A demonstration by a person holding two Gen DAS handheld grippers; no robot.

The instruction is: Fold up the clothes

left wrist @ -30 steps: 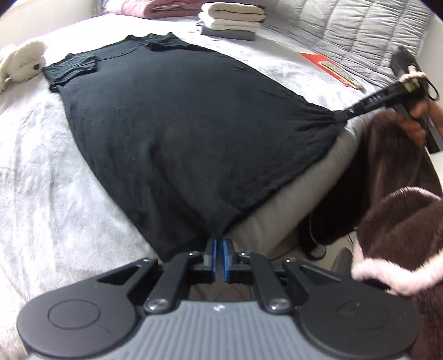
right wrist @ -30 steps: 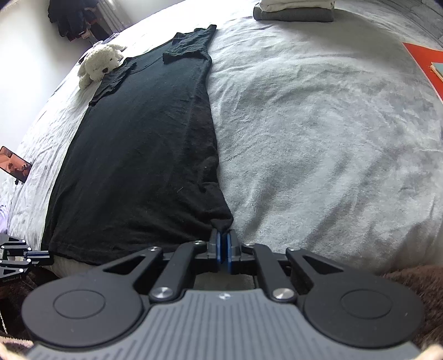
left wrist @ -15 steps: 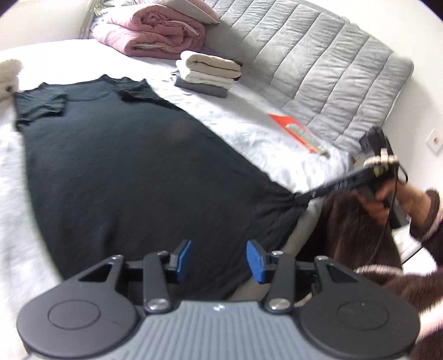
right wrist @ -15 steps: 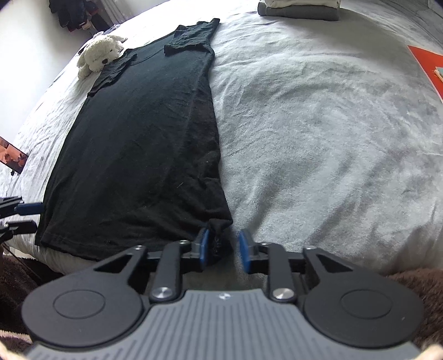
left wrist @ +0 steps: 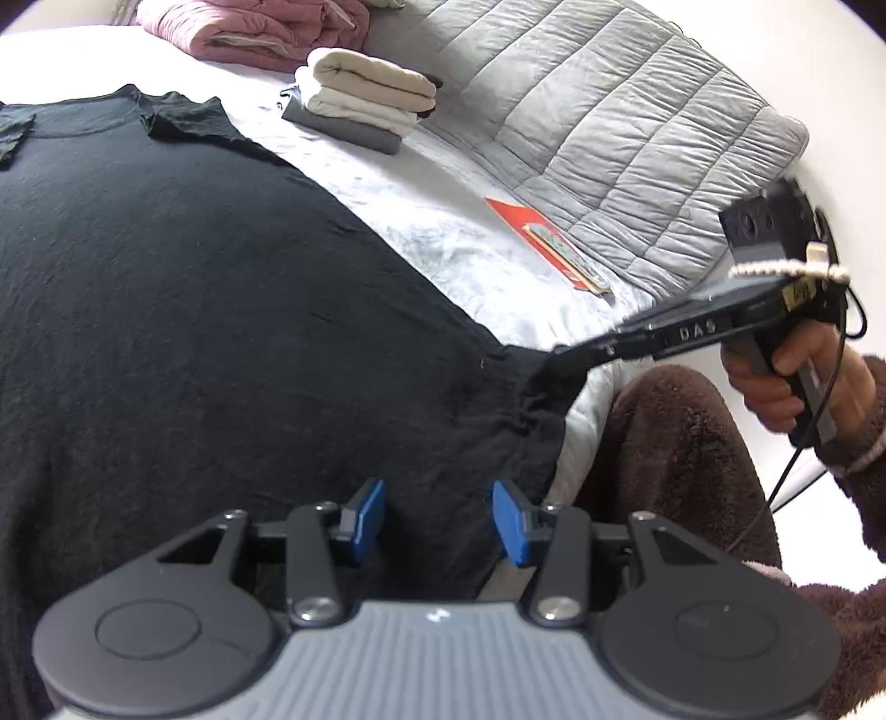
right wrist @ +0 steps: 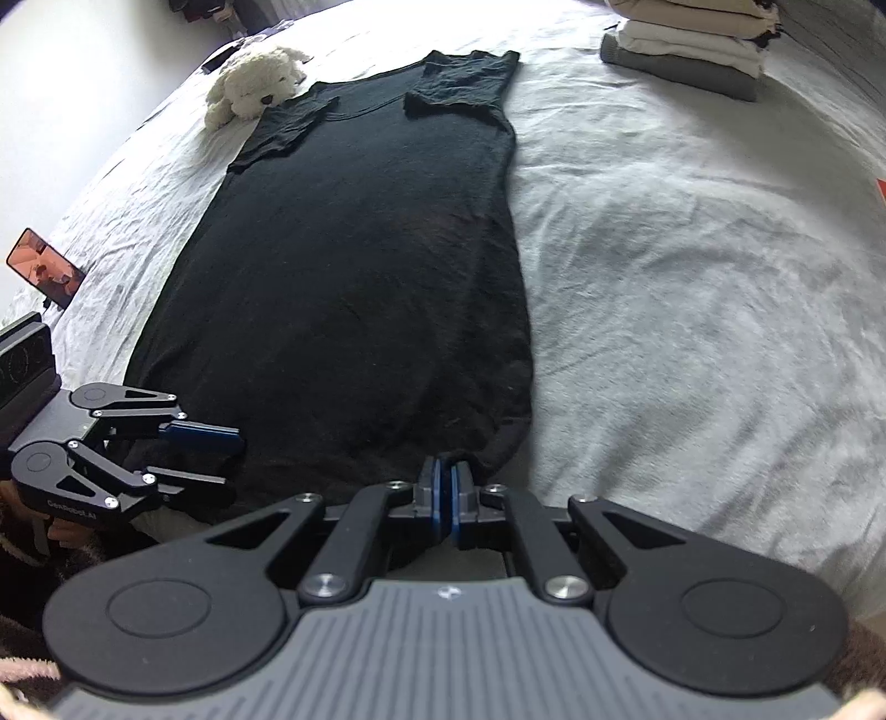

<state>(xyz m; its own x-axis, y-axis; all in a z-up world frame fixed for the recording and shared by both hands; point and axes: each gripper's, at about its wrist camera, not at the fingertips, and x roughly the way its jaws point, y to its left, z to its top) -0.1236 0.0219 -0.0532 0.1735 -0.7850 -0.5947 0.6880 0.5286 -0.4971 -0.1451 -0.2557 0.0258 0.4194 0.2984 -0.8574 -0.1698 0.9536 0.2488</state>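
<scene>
The black dress (right wrist: 354, 266) lies flat along the white bed cover (right wrist: 692, 310), its sleeves at the far end near a white plush dog (right wrist: 252, 83) and its hem at the near edge of the bed. To the right of the dress the cover is wide and free up to a pile of folded clothes (right wrist: 686, 50); to the left the free strip is narrow, with a phone (right wrist: 47, 274) lying on it. The right gripper (right wrist: 444, 493) has its jaws pressed together on the right corner of the hem. The left gripper (left wrist: 437, 518) stands half open above the other part of the hem, with cloth under its blue pads (left wrist: 368, 518) but not pinched. One second ago both grippers were clamped on the hem; half a second ago the right one was parted, and now it is shut again, while the left one has let go. The letters "DAS" are readable on the right gripper's body in the left view, and on the left gripper's side there is small writing, too blurred to be sure of. A red booklet (left wrist: 545, 243) lies beside the grey quilt (left wrist: 609, 122).
</scene>
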